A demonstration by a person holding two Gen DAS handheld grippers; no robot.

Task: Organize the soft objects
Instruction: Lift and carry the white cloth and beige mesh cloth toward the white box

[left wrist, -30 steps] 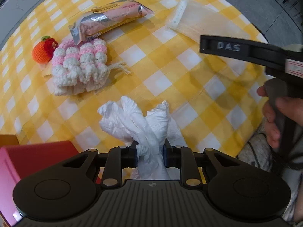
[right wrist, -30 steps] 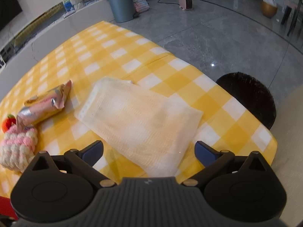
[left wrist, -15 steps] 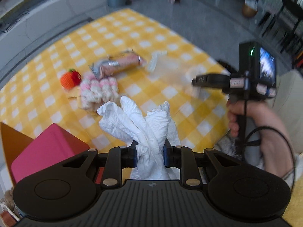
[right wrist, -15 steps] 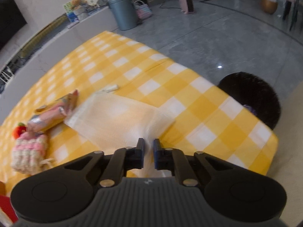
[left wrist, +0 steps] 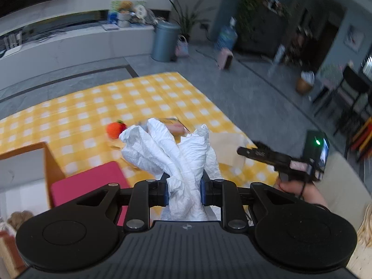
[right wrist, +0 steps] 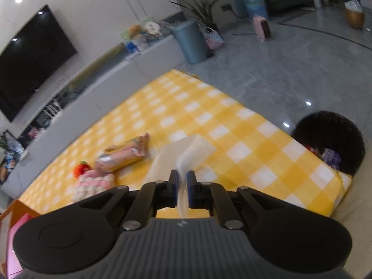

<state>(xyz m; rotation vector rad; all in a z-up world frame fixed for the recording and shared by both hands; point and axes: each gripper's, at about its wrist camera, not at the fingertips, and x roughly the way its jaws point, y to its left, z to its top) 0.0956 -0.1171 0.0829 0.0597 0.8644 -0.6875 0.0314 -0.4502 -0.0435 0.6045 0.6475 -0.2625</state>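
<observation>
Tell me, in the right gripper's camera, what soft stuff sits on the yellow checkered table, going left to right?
Orange knitted strawberry → pink-and-white crocheted piece → pink snack packet → see-through mesh bag, pinched by the right gripper.

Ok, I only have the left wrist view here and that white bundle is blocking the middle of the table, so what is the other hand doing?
Observer: The right tongs are shut on an edge of the thin mesh bag.
Operator: Is that bag off the table?
Observer: Only the pinched edge is raised; its far end lies on the yellow checked cloth.
Operator: What is hidden behind my bundle?
Observer: A pink and white knitted piece lies beside the orange knitted fruit, with a pink foil packet just past them.
Operator: Anything beyond the table's right edge?
Observer: A round black bin stands on the floor there, with things inside.
</observation>
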